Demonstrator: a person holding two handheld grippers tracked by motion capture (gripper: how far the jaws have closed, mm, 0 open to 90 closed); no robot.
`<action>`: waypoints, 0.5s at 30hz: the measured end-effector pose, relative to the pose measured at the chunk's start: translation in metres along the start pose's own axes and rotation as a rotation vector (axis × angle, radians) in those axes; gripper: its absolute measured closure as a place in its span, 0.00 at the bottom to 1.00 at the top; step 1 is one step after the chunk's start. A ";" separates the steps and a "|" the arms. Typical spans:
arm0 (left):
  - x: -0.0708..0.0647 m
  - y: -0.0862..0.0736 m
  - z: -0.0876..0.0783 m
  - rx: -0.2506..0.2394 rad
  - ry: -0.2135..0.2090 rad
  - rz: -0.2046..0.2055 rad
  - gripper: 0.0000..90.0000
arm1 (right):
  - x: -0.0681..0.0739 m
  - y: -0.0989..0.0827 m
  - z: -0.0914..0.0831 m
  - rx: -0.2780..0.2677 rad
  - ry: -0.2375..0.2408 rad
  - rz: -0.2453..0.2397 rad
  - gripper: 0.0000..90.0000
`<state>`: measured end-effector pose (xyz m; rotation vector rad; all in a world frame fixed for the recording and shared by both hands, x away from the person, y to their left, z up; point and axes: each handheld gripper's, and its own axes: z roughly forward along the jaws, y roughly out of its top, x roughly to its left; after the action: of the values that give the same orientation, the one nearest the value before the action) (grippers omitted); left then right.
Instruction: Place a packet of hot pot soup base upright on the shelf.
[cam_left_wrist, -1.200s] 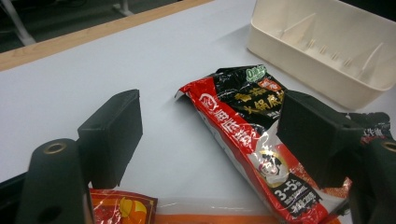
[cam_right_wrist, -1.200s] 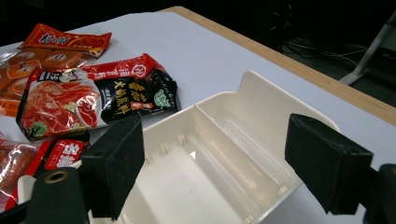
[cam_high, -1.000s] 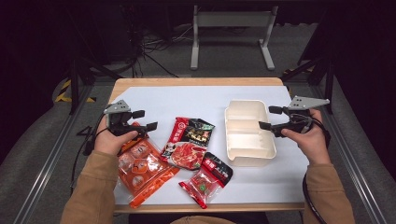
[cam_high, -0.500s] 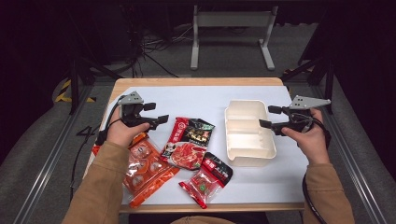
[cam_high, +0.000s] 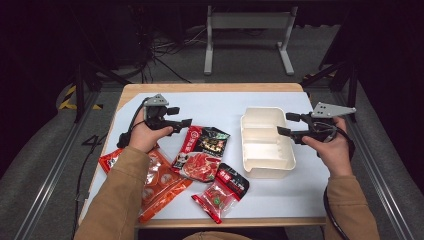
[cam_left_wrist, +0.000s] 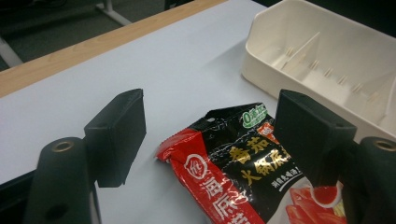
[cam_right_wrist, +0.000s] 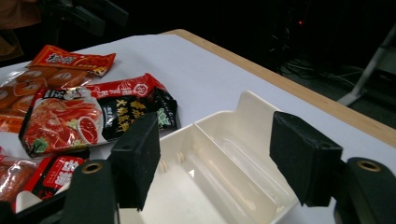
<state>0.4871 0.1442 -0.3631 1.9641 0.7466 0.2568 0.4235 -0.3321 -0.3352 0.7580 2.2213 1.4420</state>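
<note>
left claw (cam_high: 186, 121) spread, jaws just closing a little, nothing between them, over top edge of black-and-red sauce packet (cam_high: 201, 151) flat on desk (cam_high: 220, 102) | right claw (cam_high: 283, 124) spread, also narrowing, empty, above white divided tray (cam_high: 265, 142) | advice: should have come down square on packet's edge before pinching

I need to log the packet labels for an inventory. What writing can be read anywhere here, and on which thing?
"番茄" and "火锅底料", yellow, on the red-and-black packet.
"海底", white, down that packet's red strip.
Green round badge at its top: too small to read.
Small red-and-black packet: white label blurred.
Orange packet: characters too blurred.
White tray: no writing.
</note>
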 end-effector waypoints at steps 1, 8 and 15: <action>0.000 0.000 0.003 0.001 -0.003 -0.001 0.29 | 0.000 0.000 0.000 0.009 -0.018 0.003 0.36; 0.005 -0.004 0.025 0.010 -0.008 -0.025 0.31 | 0.001 -0.001 0.000 0.013 -0.028 0.000 0.36; 0.014 -0.013 0.042 0.039 -0.004 -0.051 0.36 | 0.002 0.000 0.001 0.007 -0.016 -0.004 0.36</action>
<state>0.5127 0.1267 -0.3973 1.9792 0.8037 0.2088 0.4226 -0.3300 -0.3358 0.7641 2.2160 1.4219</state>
